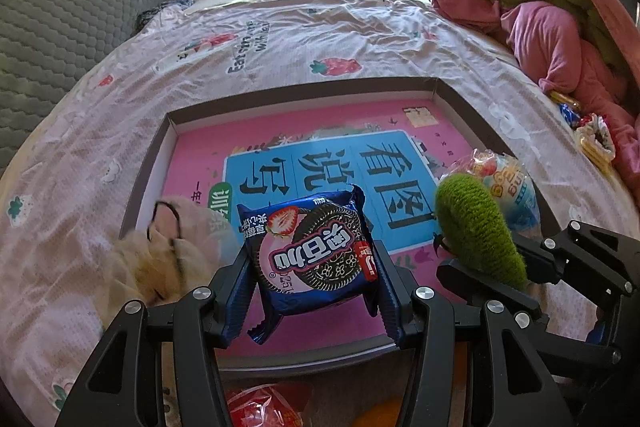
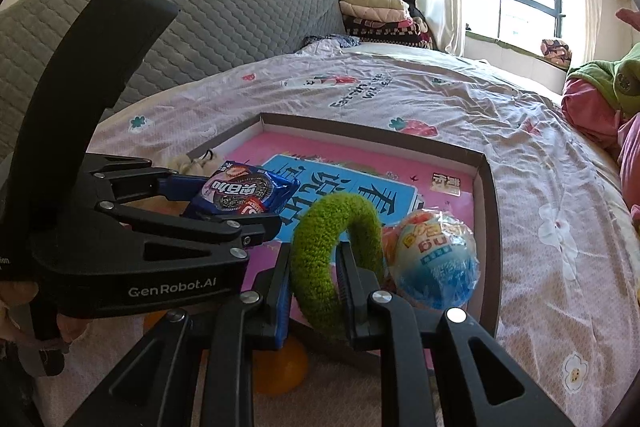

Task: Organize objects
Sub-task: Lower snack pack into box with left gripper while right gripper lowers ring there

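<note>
My left gripper (image 1: 314, 291) is shut on a blue cookie packet (image 1: 314, 253) with a strawberry picture, held over the near part of a shallow cardboard box (image 1: 304, 87). That box has a pink and blue printed sheet (image 1: 276, 131) on its floor. My right gripper (image 2: 314, 291) is shut on a green fuzzy ring (image 2: 320, 247), held upright above the box's near right corner. From the right wrist view the left gripper (image 2: 240, 215) and its cookie packet (image 2: 244, 193) hang to the left. A wrapped toy egg (image 2: 434, 259) lies in the box beside the ring.
The box (image 2: 490, 211) rests on a pink patterned bedsheet (image 1: 280, 35). A cream fluffy scrunchie (image 1: 160, 251) lies at the box's left edge. A pile of pink and green clothes (image 1: 540, 11) sits at the right. An orange ball (image 2: 280, 371) and a red packet (image 1: 260, 407) lie in front.
</note>
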Tool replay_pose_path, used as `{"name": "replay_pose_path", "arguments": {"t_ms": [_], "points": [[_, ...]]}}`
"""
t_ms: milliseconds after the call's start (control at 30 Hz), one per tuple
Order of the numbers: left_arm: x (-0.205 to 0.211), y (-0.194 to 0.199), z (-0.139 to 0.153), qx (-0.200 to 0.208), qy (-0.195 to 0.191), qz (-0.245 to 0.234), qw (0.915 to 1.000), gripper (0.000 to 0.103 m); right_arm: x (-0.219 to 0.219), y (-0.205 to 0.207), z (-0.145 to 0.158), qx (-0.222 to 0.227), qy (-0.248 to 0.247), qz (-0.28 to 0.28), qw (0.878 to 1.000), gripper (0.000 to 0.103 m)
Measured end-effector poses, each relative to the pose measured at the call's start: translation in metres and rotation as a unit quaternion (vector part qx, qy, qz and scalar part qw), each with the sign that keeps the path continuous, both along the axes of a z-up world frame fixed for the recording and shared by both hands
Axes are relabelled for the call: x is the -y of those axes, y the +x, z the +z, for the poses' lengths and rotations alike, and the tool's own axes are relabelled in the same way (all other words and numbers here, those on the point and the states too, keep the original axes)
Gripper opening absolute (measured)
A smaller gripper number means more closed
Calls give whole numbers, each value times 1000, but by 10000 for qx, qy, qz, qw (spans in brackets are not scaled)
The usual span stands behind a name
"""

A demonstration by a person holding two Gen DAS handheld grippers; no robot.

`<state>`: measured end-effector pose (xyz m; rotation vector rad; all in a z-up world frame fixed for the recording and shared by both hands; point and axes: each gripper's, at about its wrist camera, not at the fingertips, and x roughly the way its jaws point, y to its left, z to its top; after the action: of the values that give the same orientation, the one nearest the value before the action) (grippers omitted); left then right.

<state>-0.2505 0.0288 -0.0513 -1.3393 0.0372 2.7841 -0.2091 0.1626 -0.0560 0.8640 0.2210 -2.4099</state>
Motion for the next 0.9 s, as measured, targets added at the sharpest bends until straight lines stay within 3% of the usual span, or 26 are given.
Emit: {"name": "replay_pose_path", "arguments": {"t_ms": [267, 600, 900], "points": [[-2, 1, -7, 140, -85, -33, 9999, 57, -1, 1, -1, 42, 75, -18, 10000, 22], [3, 6, -5, 198, 43, -21, 9998, 57, -4, 2, 1, 149, 24, -36, 9999, 42], [2, 9, -6, 227, -6, -18, 9997, 57, -12, 6, 10, 89, -82, -88, 9999, 42]]}}
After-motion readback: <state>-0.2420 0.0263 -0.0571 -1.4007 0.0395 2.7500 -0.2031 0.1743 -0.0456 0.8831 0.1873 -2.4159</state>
